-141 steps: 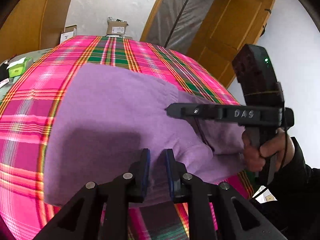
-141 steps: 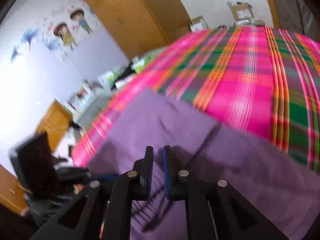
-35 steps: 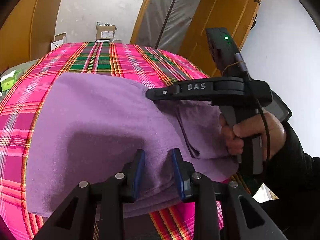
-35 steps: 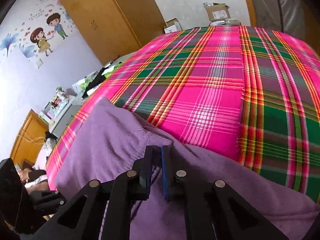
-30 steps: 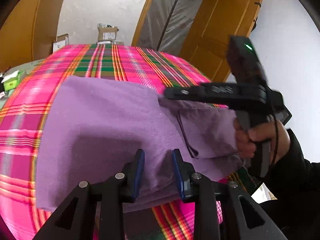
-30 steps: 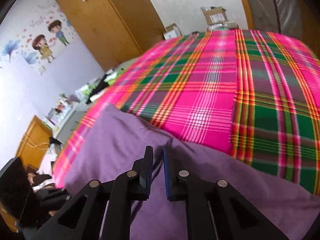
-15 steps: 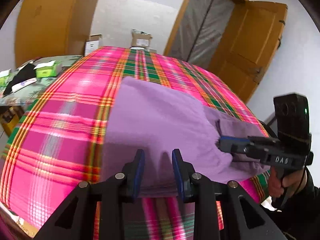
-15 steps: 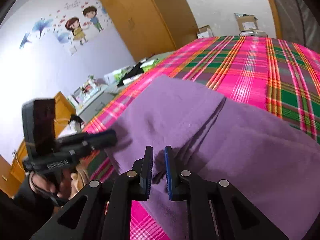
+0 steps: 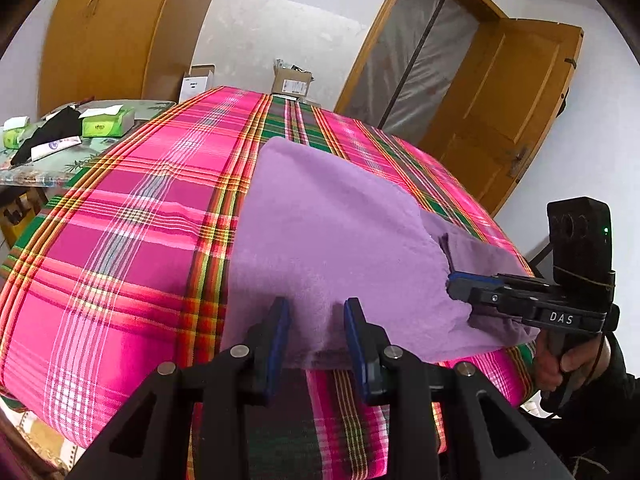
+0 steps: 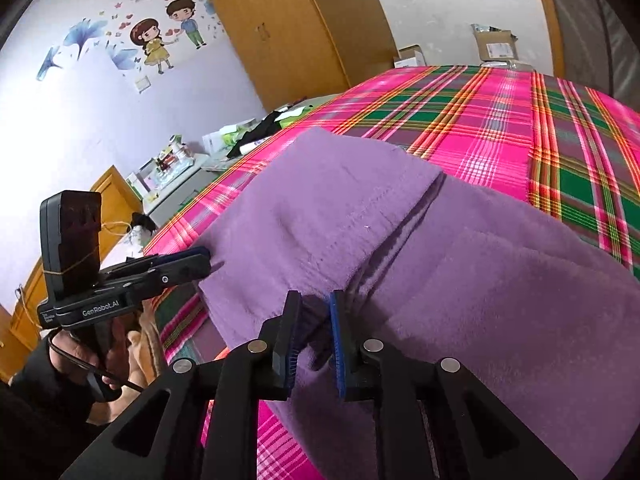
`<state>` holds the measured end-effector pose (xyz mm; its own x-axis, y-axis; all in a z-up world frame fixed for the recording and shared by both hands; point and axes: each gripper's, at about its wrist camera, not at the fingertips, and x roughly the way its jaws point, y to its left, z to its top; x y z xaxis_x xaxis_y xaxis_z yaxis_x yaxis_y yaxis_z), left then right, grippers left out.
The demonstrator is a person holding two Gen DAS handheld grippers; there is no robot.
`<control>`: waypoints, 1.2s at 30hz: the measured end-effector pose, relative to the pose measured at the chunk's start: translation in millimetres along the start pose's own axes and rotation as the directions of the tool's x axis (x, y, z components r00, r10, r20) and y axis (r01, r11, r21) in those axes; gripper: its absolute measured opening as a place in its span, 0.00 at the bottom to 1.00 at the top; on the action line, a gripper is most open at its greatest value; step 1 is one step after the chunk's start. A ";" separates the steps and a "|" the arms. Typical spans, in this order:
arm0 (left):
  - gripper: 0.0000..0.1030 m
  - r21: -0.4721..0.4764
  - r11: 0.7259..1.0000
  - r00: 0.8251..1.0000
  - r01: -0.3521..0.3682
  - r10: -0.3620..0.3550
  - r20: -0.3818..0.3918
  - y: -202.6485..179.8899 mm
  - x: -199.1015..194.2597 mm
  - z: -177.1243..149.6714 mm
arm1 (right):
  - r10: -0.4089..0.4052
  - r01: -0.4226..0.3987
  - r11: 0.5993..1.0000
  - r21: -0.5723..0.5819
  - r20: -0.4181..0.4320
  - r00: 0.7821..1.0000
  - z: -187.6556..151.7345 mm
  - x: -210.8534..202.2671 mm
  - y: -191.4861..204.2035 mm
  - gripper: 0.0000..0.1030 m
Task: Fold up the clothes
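A purple fleece garment [image 9: 328, 220] lies folded on the pink plaid bed cover [image 9: 120, 240], with its near edge at the bed's front edge. My left gripper [image 9: 316, 320] is shut on that near edge, a thick ridge of cloth between its blue pads. In the right wrist view its tips [image 10: 206, 260] meet the garment's left corner. My right gripper [image 10: 314, 312] sits on the folded layers of the garment [image 10: 500, 280]. Its jaws are opening, with a bunched fold still filling the gap at the tips. The left wrist view shows it [image 9: 450, 280] low at the right corner.
A person's hands [image 9: 568, 360] [image 10: 80, 356] hold both grippers at the bed's front. A side table with green tissue boxes [image 9: 100, 124] stands left of the bed. Cardboard boxes [image 9: 292, 80] sit beyond the far end, near a wooden door [image 9: 512, 120] and a wardrobe [image 10: 300, 20].
Both grippers swung the garment over toward the near edge, so it now lies narrower with more plaid showing at its left. The right gripper sank to the corner, its jaws slightly wider.
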<state>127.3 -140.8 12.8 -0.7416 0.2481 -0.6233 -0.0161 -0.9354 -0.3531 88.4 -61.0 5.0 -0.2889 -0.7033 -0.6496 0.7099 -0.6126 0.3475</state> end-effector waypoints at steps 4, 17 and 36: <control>0.28 0.002 1.000 1.000 -0.008 0.008 -0.001 -3.8 0.0 8.7 | 0.010 -0.011 0.999 0.038 0.013 1.000 11.8 -5.5 -3.5 0.19; 0.28 0.003 1.000 1.000 -0.024 0.024 0.004 3.0 18.5 18.7 | 0.143 -0.142 0.966 0.216 0.011 0.990 89.4 49.9 -23.3 0.17; 0.28 0.011 1.000 1.000 -0.018 0.018 0.015 3.6 6.5 12.2 | 0.204 -0.268 0.813 0.516 0.178 0.963 80.6 32.3 -81.2 0.05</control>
<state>114.3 -145.7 16.0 -0.7516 0.2278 -0.6191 -0.0103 -0.9424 -0.3344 -30.3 -63.1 10.4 -0.2479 -0.8662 -0.4339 0.3233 -0.4962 0.8058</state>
